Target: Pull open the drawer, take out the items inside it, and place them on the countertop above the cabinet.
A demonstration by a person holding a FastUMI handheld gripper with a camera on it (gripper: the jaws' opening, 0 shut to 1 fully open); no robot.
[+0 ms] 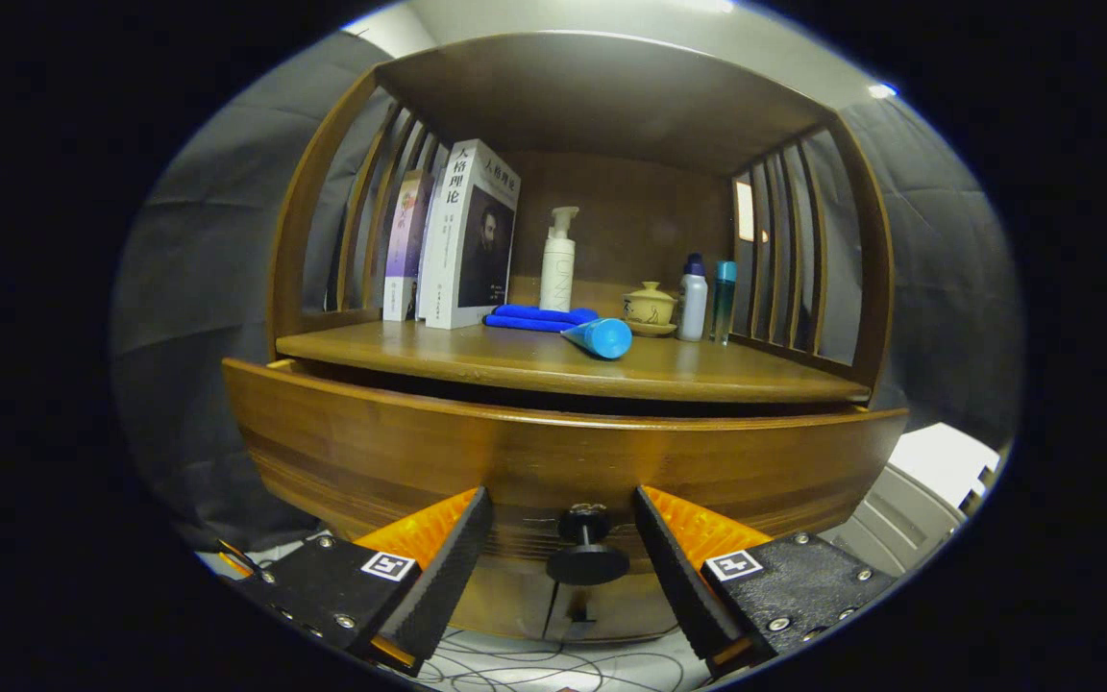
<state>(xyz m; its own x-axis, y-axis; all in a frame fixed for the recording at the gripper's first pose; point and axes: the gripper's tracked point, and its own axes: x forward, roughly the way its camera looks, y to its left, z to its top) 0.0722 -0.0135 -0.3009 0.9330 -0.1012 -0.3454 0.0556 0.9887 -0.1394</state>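
The drawer (553,461) sits just under the worktop (553,370) of the wooden cabinet, its broad curved front facing the tongs. A thin dark gap along its top edge suggests it stands slightly out from the cabinet, though what lies inside is hidden. Its one place to take hold of is the small dark knob (585,556), a round disc on a short stem at the lower middle of the front. The knob looks hard, smooth and narrow, so a grip behind the disc, on the stem, should be safer than on the disc's rim, where the pads may slip. The drawer itself looks like solid wood: stiff, fairly heavy, likely to need a steady straight pull rather than a jerk.

The tongs (563,562) are spread, one finger on each side of the knob with a clear gap on both sides; neither finger touches it.

On the worktop above stand upright books (467,240) at the left, a white pump bottle (558,259), a folded blue cloth (539,315), a blue tube (602,336) lying on its side, a small lidded teacup (650,306) and two slim bottles (707,298) at the right. The front strip of the worktop is bare and looks the easiest landing place for items. Cables (534,663) trail on the floor below.
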